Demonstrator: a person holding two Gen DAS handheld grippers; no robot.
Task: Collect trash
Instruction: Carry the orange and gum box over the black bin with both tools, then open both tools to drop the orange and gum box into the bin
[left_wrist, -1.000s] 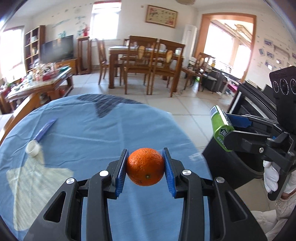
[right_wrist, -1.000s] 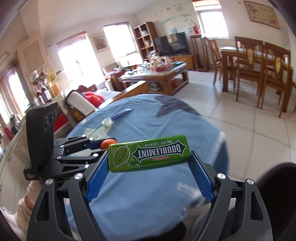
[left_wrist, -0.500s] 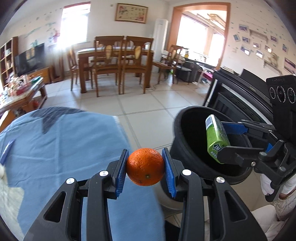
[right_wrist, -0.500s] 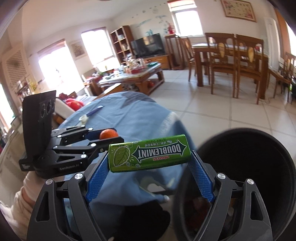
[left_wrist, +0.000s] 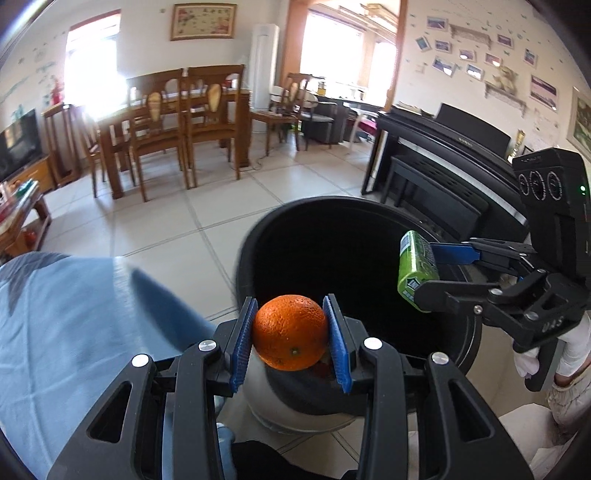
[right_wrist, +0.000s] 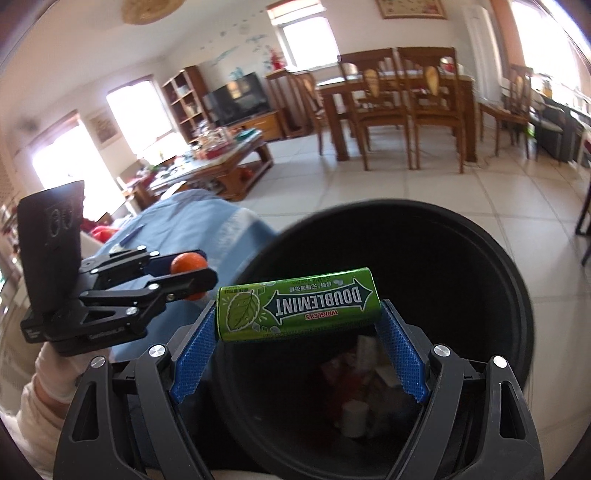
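Over bin, left wrist view: left gripper (left_wrist: 290, 334) clamped the round orange fruit (left_wrist: 290, 332) above the near rim of the black round trash bin (left_wrist: 314, 236).
Right of it: right gripper (left_wrist: 421, 271) gripped the green gum pack (left_wrist: 416, 268) over the opening.
Right wrist view: green pack (right_wrist: 298, 303) pinched end to end between blue pads (right_wrist: 400, 356), above trash in the bin (right_wrist: 509, 280).
Blue-clothed table (right_wrist: 207, 218): beside bin.

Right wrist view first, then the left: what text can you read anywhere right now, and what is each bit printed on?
"DOUBLEMINT": upside down on the green gum pack clamped in the right gripper.
"WRIGLEY'S": small red line on the same pack, also upside down.
Chinese characters on the pack: too small to read.
Lettering on the left gripper body and the right gripper body: too blurred.
Piano brand above the keys: too small.
The orange and black trash bin carry none.
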